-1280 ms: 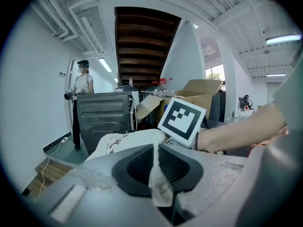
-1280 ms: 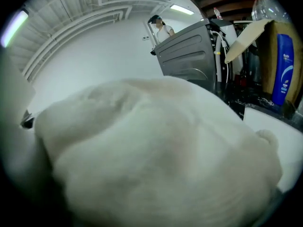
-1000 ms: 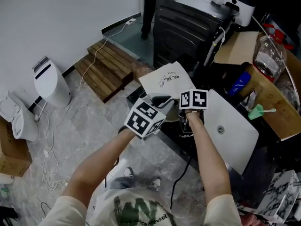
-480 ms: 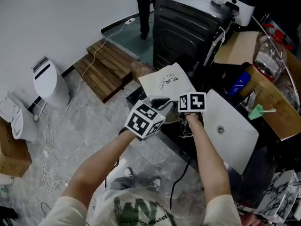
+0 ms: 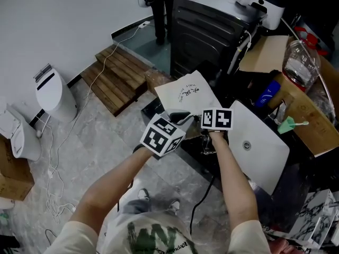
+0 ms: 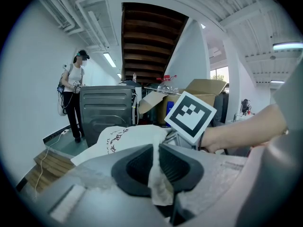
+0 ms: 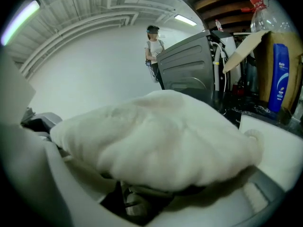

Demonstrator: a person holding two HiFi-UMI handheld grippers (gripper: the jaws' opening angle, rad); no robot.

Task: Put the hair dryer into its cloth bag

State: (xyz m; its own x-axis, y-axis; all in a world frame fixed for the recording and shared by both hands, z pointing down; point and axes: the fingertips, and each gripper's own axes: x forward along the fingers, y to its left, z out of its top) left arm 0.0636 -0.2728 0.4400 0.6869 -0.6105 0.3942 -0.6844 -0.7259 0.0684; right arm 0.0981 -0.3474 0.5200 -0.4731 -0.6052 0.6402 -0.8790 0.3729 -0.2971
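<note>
Pale printed T-shirt (image 5: 153,236), checker-marked gripper cubes (image 5: 161,135)

The cloth bag (image 5: 188,91) is cream, matt and softly creased, with dark print; the floor (image 5: 100,142) is smooth, pale, veined stone, the slatted platform (image 5: 119,75) bare brown wood. The white panel (image 5: 262,147) looks like smooth plastic with a slight gloss, the ribbed dark cabinet (image 5: 206,30) has a dull sheen, and the box (image 5: 312,131) is plain matt cardboard.
</note>
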